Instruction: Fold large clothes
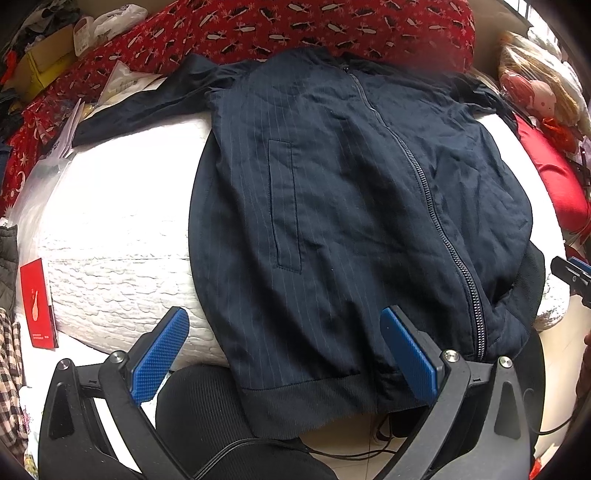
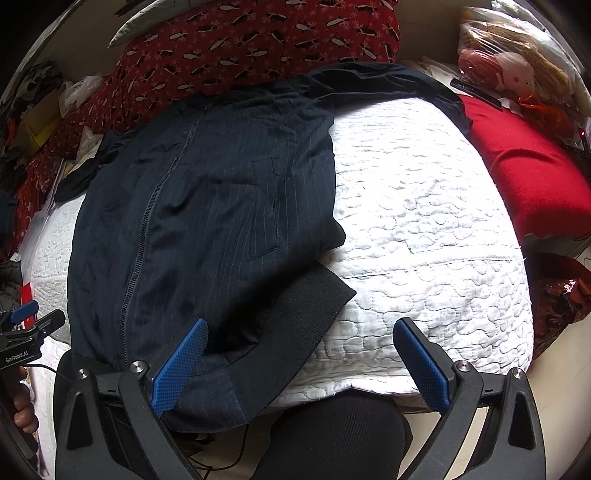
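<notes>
A dark navy pinstriped zip jacket [image 1: 351, 192] lies front up, zipped, on a white quilted surface [image 1: 122, 229]; its ribbed hem hangs over the near edge. It also shows in the right wrist view [image 2: 207, 206], with a sleeve stretched along the far side. My left gripper [image 1: 284, 350] is open and empty, just above the hem's left part. My right gripper [image 2: 301, 358] is open and empty over the hem's right corner and the quilt [image 2: 424, 229]. Each gripper shows at the edge of the other's view: the right [image 1: 570, 275], the left [image 2: 26, 325].
A red patterned cushion [image 1: 295, 26] lies behind the jacket. A plain red cushion [image 2: 524, 173] sits at the right. A red card [image 1: 37, 302] and plastic bags [image 1: 59, 147] lie at the left. My dark-trousered knees [image 2: 332, 435] and a cable are below the near edge.
</notes>
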